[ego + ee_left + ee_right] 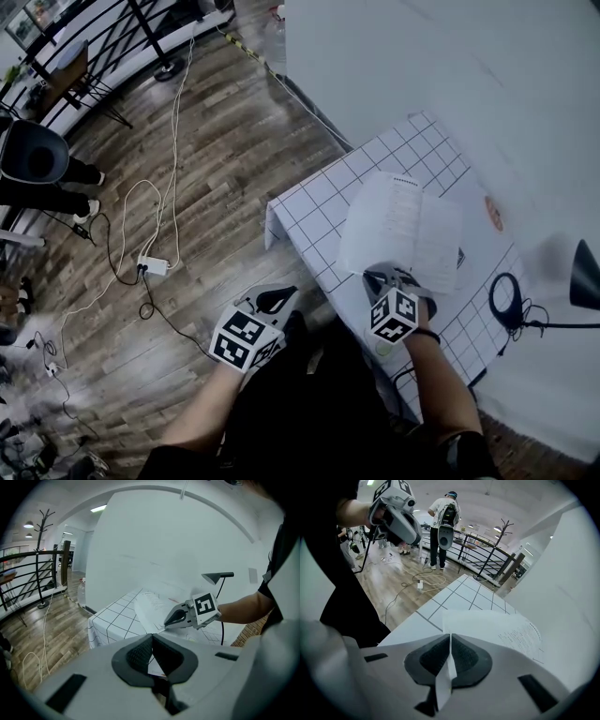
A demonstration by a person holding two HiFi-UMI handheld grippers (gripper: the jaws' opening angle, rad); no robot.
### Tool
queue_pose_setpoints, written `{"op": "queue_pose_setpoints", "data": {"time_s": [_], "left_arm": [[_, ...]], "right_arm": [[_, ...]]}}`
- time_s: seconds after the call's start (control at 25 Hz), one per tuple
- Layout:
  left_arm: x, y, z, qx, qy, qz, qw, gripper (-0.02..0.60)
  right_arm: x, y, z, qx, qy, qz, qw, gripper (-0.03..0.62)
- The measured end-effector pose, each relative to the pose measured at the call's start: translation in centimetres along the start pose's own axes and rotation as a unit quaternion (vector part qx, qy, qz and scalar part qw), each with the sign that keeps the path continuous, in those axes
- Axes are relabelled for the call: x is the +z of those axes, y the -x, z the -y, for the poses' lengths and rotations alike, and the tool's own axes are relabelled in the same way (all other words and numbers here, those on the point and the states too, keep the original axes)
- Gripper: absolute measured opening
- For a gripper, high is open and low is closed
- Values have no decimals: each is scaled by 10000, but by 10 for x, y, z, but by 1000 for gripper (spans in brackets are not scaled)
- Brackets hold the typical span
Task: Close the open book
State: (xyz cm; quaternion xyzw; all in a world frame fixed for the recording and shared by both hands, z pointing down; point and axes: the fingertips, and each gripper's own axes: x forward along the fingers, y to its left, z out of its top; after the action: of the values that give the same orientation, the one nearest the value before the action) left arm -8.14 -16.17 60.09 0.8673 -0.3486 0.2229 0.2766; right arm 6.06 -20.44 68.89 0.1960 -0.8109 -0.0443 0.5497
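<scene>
One white power strip [153,266] lies with its cables on the wooden floor [216,169] in the left half of the head view. To its right, low in the frame, the left claw [275,300], first of two, hangs off the bench's edge above the floor. In its own view its pads are pressed together at the tips with nothing pinched. One bench [309,211] under a white gridded cloth fills the centre and right. On it lies one open book [403,230], printed pages up, close to the near edge. The right claw [382,278] sits at the book's lower edge, pinching the thin edge of a single page [487,625], which arches up in a curve. One black lamp [583,272] stands at the far right.
</scene>
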Motion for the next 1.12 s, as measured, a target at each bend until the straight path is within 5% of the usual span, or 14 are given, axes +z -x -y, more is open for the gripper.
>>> {"op": "queue_pose_setpoints", "data": {"time_s": [0.48, 1.12], "left_arm": [[13, 20, 11, -66, -114, 199, 9997, 9], [52, -20, 60, -426, -427, 85, 9981, 9]], "right_arm": [[3, 78, 16, -725, -778, 377, 9936, 3], [-61, 122, 46, -1397, -1865, 506, 9712, 19]]}}
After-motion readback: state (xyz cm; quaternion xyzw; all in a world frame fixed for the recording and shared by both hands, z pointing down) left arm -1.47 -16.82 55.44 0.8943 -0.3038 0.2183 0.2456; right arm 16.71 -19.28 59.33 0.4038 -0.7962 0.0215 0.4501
